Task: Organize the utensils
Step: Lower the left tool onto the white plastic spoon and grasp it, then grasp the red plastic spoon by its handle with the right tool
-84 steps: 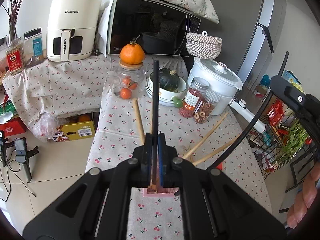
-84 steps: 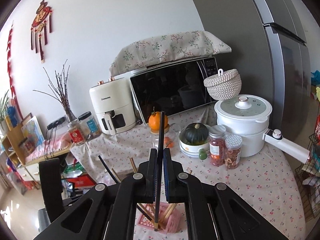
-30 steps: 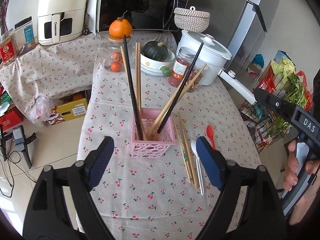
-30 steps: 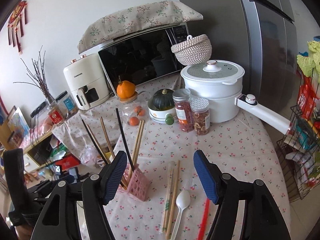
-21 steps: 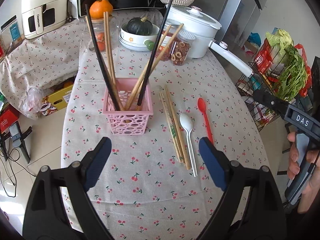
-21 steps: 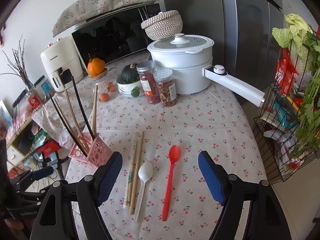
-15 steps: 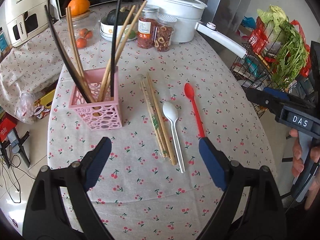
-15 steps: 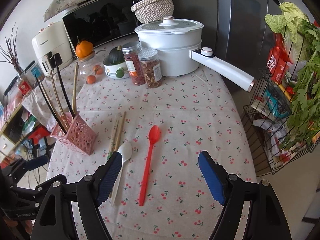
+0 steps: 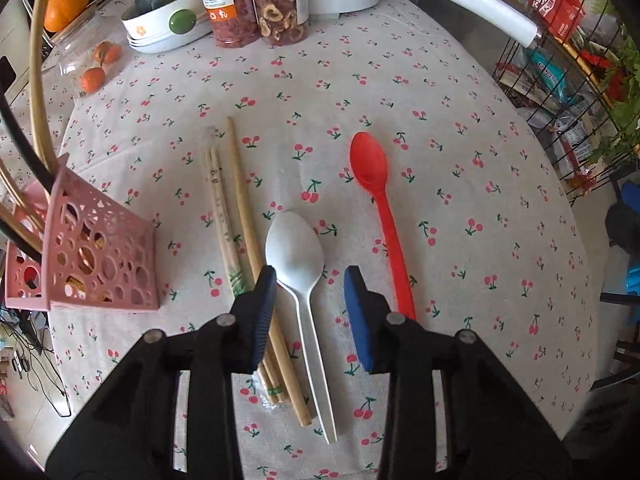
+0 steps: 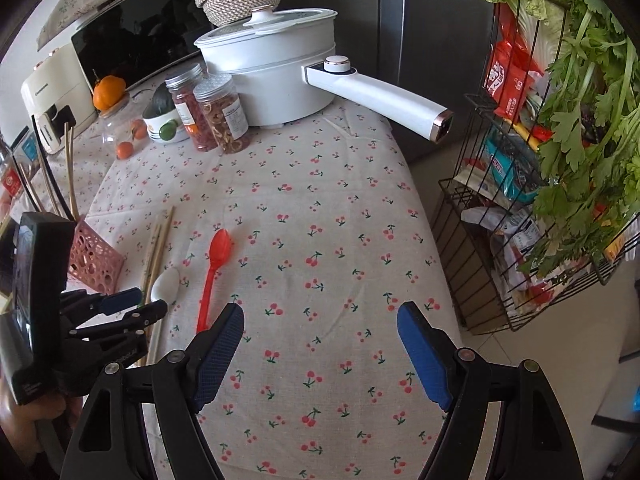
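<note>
A white spoon (image 9: 295, 254) lies on the cherry-print tablecloth, bowl pointing away. My left gripper (image 9: 310, 280) points steeply down over it. Its jaws are closing with the spoon's neck between them, and a gap shows on both sides. Left of the spoon lie wooden chopsticks (image 9: 236, 200); a red spoon (image 9: 370, 164) lies to the right. The pink basket (image 9: 100, 264) at far left holds black and wooden chopsticks. My right gripper (image 10: 320, 320) hovers open and empty over bare cloth, right of the red spoon (image 10: 219, 248). From there the left gripper (image 10: 136, 302) shows at the white spoon (image 10: 166, 282).
A white pot (image 10: 272, 72) with a long handle (image 10: 384, 100), two jars (image 10: 216, 112) and a bowl with a squash (image 9: 164, 12) stand at the back. A wire rack (image 10: 520, 240) of groceries and greens stands beyond the table's right edge.
My left gripper dropped toward the table onto the white spoon and its jaws narrowed a lot. The right gripper sank and shifted right of the red spoon, still open.
</note>
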